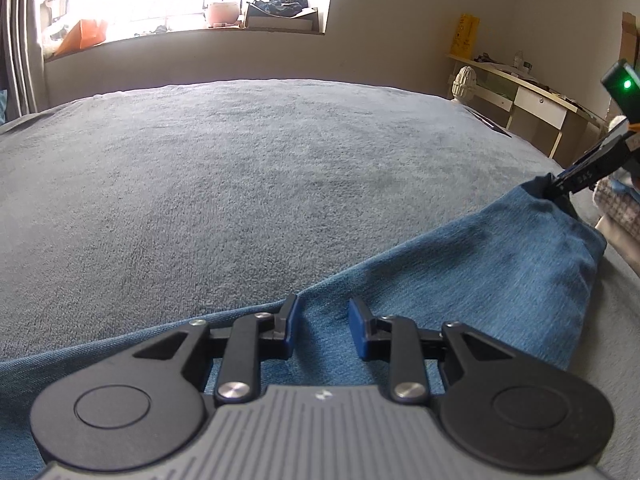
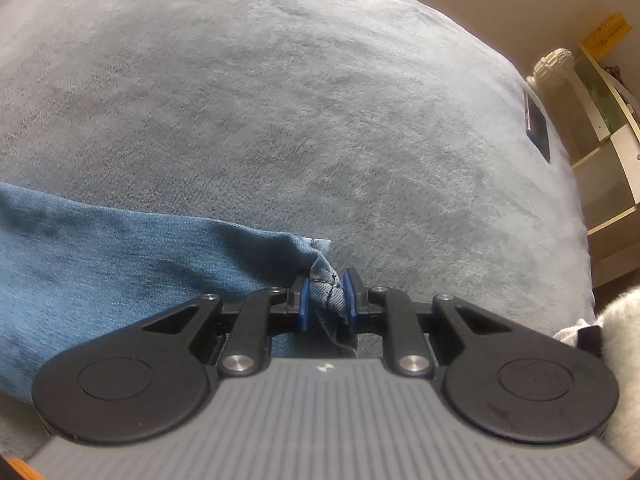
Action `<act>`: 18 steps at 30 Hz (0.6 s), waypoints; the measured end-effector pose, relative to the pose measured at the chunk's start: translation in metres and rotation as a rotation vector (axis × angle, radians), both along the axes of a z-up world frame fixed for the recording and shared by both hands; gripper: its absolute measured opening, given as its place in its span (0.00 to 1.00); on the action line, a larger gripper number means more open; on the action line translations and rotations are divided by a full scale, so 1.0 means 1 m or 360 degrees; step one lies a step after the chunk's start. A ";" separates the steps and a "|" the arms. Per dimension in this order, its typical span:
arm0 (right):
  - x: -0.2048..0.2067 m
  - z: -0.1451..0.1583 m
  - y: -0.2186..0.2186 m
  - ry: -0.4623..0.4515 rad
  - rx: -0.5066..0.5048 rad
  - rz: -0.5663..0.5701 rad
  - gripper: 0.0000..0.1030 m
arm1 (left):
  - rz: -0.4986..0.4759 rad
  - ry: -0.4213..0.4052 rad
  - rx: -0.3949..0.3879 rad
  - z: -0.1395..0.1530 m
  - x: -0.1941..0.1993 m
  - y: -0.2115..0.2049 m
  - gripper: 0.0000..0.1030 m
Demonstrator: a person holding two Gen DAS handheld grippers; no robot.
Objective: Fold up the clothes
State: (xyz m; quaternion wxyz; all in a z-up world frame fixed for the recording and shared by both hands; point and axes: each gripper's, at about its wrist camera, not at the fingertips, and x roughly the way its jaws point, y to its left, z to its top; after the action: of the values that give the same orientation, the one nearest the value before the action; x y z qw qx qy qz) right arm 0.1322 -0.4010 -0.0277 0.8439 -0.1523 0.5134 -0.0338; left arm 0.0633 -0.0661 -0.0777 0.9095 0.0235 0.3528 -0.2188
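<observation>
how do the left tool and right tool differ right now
The left tool has its blue pads apart and nothing between them, hovering over the blue denim jeans. The right tool has its pads closed on a bunched hem corner of the jeans. The left one sits along the jeans' long edge; the right one is at their end. Both are over the grey fleece blanket.

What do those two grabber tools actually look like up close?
Both match: the left gripper and right gripper have black linkage arms with silver rivets, round black discs either side, a ribbed grey body with a small white mark, and blue pads on the fingertips.
</observation>
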 end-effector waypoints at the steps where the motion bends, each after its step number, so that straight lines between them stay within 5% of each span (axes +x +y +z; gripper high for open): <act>1: 0.000 0.004 -0.001 -0.0009 0.0007 -0.0003 0.15 | 0.0003 0.0001 0.0000 0.000 0.000 0.000 0.29; 6: -0.001 0.010 -0.006 -0.0045 0.0065 -0.0018 0.15 | 0.0007 -0.0008 0.0021 0.001 -0.001 -0.002 0.29; 13: 0.012 -0.024 -0.021 -0.0020 0.0203 -0.0104 0.17 | -0.0002 -0.0021 0.0052 0.002 -0.002 -0.003 0.29; 18: 0.012 -0.019 -0.066 -0.0173 0.0482 -0.0520 0.29 | -0.0004 -0.0024 0.0063 0.001 -0.003 -0.004 0.29</act>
State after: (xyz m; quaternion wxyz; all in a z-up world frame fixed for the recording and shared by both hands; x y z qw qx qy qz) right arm 0.1437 -0.4674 -0.0471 0.8668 0.0635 0.4842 -0.1007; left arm 0.0606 -0.0701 -0.0766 0.9111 0.0436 0.3502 -0.2128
